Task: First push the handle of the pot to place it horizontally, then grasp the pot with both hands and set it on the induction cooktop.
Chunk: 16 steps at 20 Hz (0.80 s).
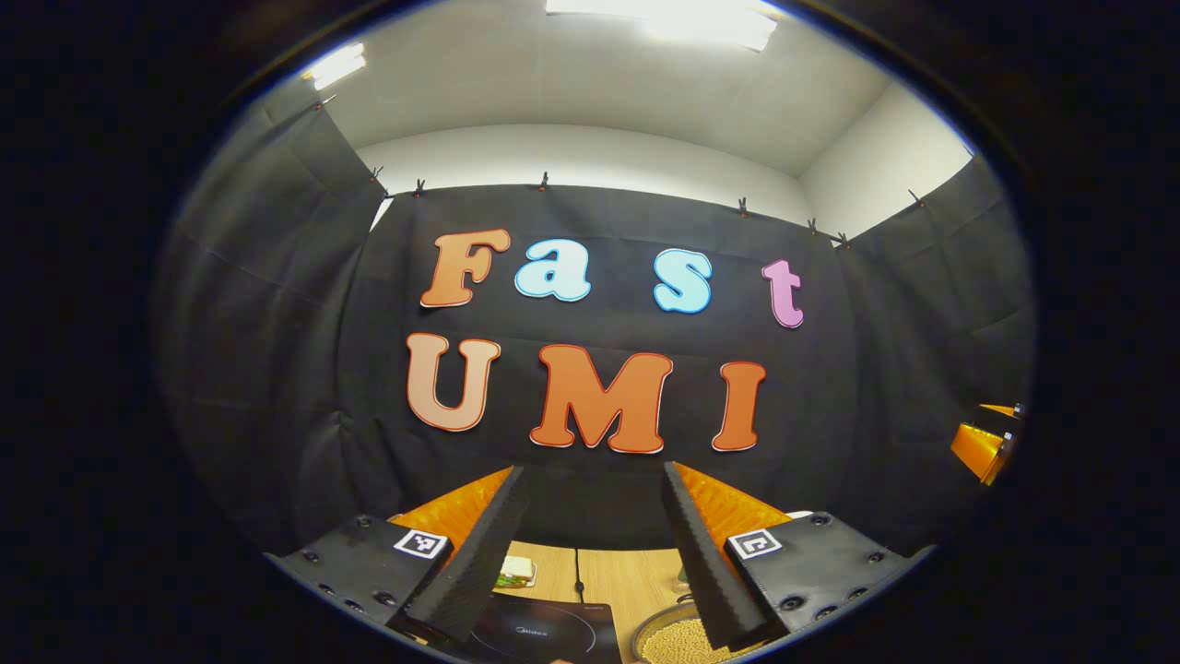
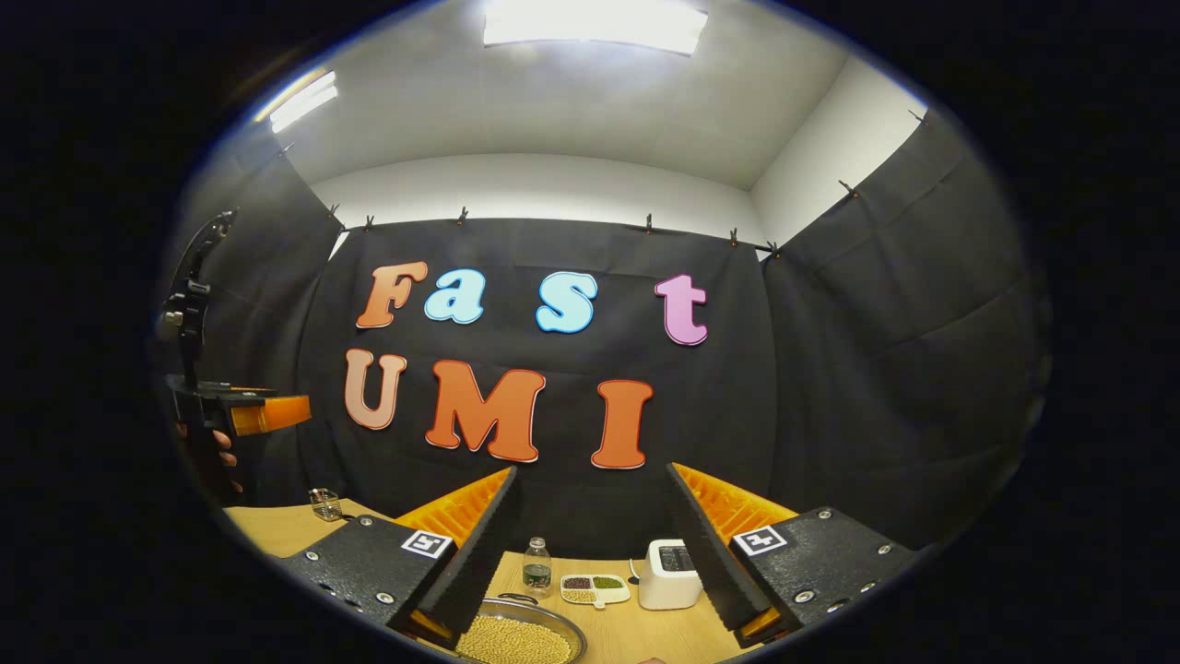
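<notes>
Both grippers are hovering high above the table, left gripper [image 1: 590, 544] and right gripper [image 2: 590, 544] each with fingers spread apart and holding nothing, likely because pushing hasn't begun. The pot [image 2: 521, 636], full of beans, is sitting beside the cooktop [image 1: 544, 632].

We see a pale wooden table [image 2: 645, 636] under everything. Our left gripper [image 1: 590, 544] and right gripper [image 2: 590, 544] share black ridged fingers with orange backs and black-and-white square markers. The cooktop [image 1: 544, 632] is glossy black. The pot [image 2: 521, 636] is silver, full of yellowish beans. The toaster [image 2: 668, 574] is white; the divided dish [image 2: 595, 587] is white with dark, green and beige fillings.
</notes>
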### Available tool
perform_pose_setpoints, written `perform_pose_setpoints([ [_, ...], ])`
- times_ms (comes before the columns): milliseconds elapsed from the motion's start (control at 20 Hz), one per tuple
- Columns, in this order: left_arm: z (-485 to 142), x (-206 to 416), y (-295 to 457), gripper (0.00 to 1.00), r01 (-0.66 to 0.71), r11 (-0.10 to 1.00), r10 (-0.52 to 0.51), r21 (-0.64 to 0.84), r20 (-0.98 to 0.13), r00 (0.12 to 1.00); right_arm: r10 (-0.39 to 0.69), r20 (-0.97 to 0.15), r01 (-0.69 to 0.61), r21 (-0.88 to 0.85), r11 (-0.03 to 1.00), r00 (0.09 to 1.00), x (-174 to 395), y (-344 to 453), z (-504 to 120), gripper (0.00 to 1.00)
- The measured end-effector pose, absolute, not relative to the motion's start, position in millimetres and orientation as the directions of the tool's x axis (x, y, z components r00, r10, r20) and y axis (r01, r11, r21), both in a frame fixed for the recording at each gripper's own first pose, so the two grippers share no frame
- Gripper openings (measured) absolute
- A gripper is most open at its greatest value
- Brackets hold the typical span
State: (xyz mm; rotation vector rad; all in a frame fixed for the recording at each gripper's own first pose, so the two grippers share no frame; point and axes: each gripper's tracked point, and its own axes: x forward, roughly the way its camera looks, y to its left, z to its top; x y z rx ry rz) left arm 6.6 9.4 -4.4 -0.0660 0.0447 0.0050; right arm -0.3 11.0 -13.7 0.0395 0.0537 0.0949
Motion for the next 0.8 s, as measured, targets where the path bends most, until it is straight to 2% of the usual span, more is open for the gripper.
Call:
perform_pose_setpoints([
  [200,-7,1,16,0.95,-0.017,0.997,0.013,-0.069,-0.062,0.998,0.154,-0.087,-0.149,0.057,0.987,0.984,-12,27,-28,0.95],
  [350,-7,0,27,0.93,-0.034,0.999,0.031,-0.041,-0.064,0.997,0.202,-0.119,-0.194,0.070,0.978,0.972,-23,42,-43,0.95],
  [450,-10,-4,20,0.93,-0.003,0.999,0.000,-0.044,-0.070,0.998,0.236,-0.149,-0.229,0.067,0.971,0.960,-31,55,-55,0.94],
  [600,-18,-5,17,0.93,0.021,0.998,-0.026,-0.055,-0.084,0.996,0.287,-0.203,-0.277,0.075,0.958,0.936,-40,76,-79,0.87],
  [800,-26,-7,28,0.95,0.001,0.999,-0.004,-0.032,-0.086,0.996,0.359,-0.313,-0.341,0.112,0.933,0.879,-53,101,-124,0.77],
])
